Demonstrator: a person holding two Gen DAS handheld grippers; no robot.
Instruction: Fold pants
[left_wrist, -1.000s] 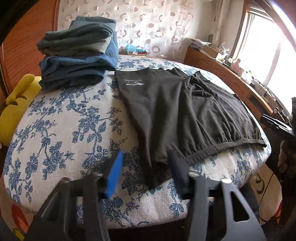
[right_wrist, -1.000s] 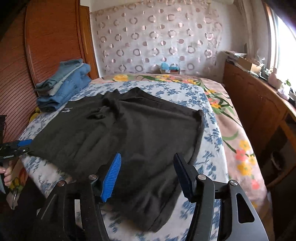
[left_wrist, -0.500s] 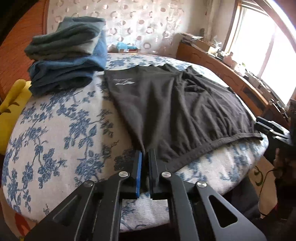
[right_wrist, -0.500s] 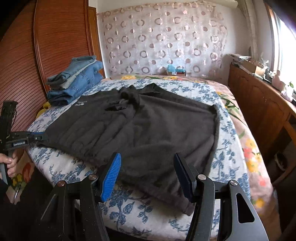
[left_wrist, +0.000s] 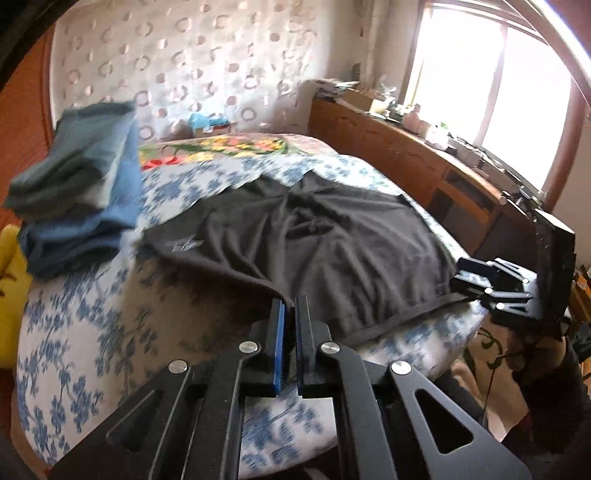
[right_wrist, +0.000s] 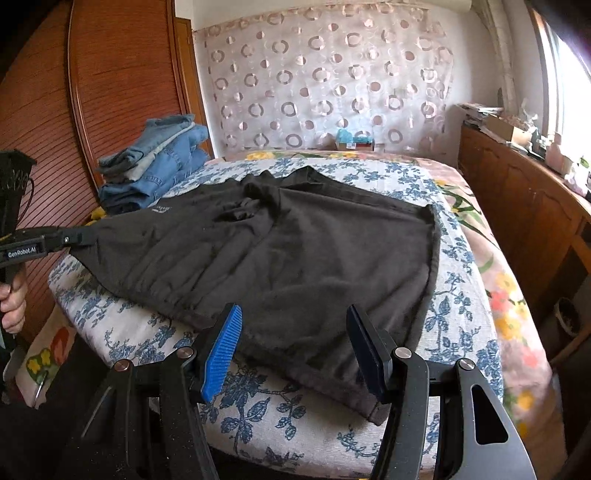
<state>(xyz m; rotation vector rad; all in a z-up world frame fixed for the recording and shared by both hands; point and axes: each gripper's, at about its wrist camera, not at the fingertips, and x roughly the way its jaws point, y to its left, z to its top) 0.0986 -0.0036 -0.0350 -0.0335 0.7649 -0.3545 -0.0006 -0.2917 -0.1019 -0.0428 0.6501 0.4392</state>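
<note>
Black plastic fingers of our left gripper (left_wrist: 287, 314) are pressed together on a corner of the dark pants (left_wrist: 314, 251), the cloth rising off the bed (left_wrist: 74, 332) toward the pinch; in the right wrist view that gripper (right_wrist: 79, 238) comes in from the left edge, clamped on the same corner, with our hand (right_wrist: 11, 302) wrapped round its handle below; our right gripper (right_wrist: 293, 343) tilts downward over the near hem of the pants (right_wrist: 295, 258), its jaws spread wide with nothing pinched between them, one pad ribbed blue, the other dark. Under the cloth we see a white bed cover printed with blue flowers, and a pink flowered sheet (right_wrist: 498, 288) along its far side; a stack of folded jeans (right_wrist: 155, 162) sits at the far left corner beside a ribbed wooden wardrobe (right_wrist: 110, 92); a curtain with ring patterns (right_wrist: 325, 74) hangs behind, and a wooden cabinet (right_wrist: 524, 206) runs under a bright window (left_wrist: 498, 92). We find the pants spread flat across the bed, wrinkled near the middle, a small pale logo by the far left edge.
</note>
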